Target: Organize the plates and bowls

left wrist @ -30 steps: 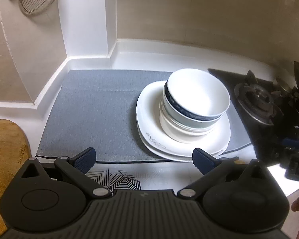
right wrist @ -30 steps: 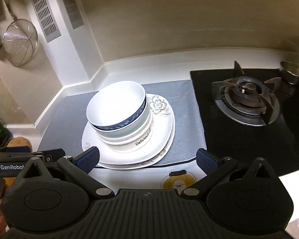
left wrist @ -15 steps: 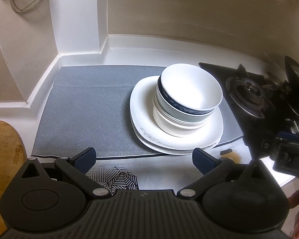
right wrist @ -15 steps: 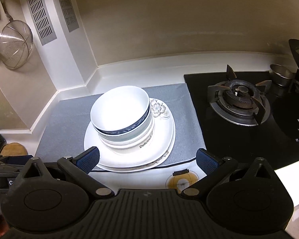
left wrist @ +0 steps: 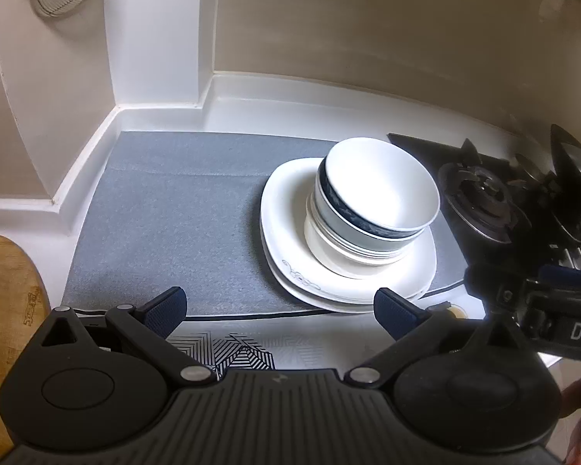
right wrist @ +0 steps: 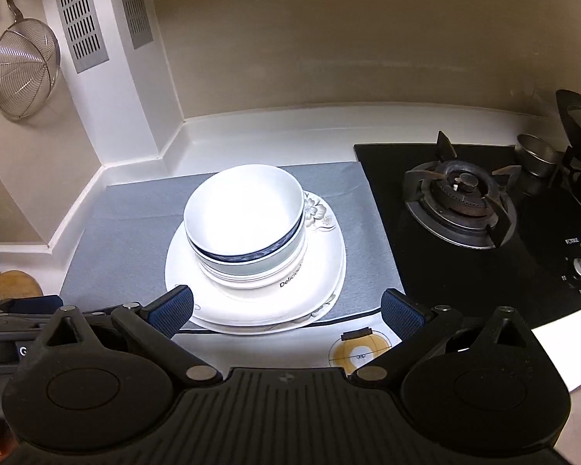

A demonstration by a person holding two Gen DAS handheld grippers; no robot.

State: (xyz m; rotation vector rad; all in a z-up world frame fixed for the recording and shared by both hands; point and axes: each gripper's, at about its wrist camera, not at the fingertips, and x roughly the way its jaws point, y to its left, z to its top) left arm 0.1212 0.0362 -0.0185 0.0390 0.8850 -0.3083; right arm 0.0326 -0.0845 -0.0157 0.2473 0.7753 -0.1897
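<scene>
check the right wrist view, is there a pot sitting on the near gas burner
No, the gas burner is bare, its black grate uncovered; the stacked bowls sit on plates on the grey mat.

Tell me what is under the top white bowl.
Under the top white bowl sit nested bowls, then stacked white plates on the grey mat. Their exact number is hidden.

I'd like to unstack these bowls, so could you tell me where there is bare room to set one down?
The grey mat is bare left of the plates, out to the white corner ledge. The right is crowded: the stacked bowls sit close to the gas hob.
</scene>
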